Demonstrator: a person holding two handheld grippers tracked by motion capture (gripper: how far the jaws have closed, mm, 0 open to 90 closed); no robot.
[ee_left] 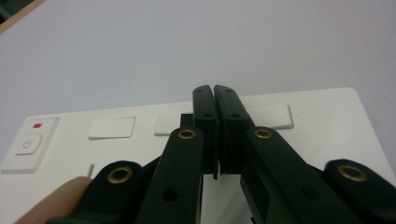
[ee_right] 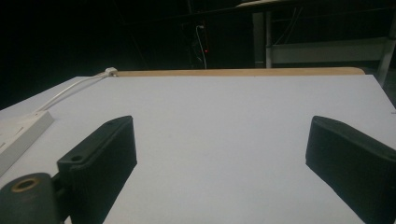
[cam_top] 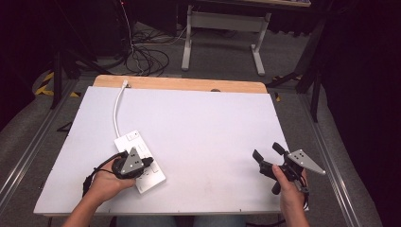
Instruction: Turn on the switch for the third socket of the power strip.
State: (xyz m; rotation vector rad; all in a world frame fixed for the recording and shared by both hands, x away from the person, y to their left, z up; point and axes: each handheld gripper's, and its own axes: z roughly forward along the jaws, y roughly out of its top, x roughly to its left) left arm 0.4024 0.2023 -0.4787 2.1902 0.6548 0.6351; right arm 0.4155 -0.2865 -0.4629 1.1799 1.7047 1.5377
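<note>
A white power strip (cam_top: 140,161) lay on the left part of the white desk (cam_top: 203,127), close to the near edge. It was long and flat. In the high view its long side ran on a slant, from up near the left to down near the right. A white cord (cam_top: 117,109) came out of its far end and ran up to the wooden back edge of the desk.

The left gripper (cam_top: 142,163) sat right over the power strip, held in the person's left hand (cam_top: 109,182). Its two black jaws were pressed together with nothing between them.

The left gripper view showed the top of the power strip up close. There a switch (ee_left: 28,144) with a little red mark sat at the left end, and flat white covers (ee_left: 112,127) lay in a row along it. The high view was too far off to show these.

The right gripper (cam_top: 268,155) was well apart from the power strip, over the bare right part of the desk. Its jaws stood wide apart and held nothing. The right gripper view showed the end of the power strip at its left edge, with the cord running to the back.
</note>
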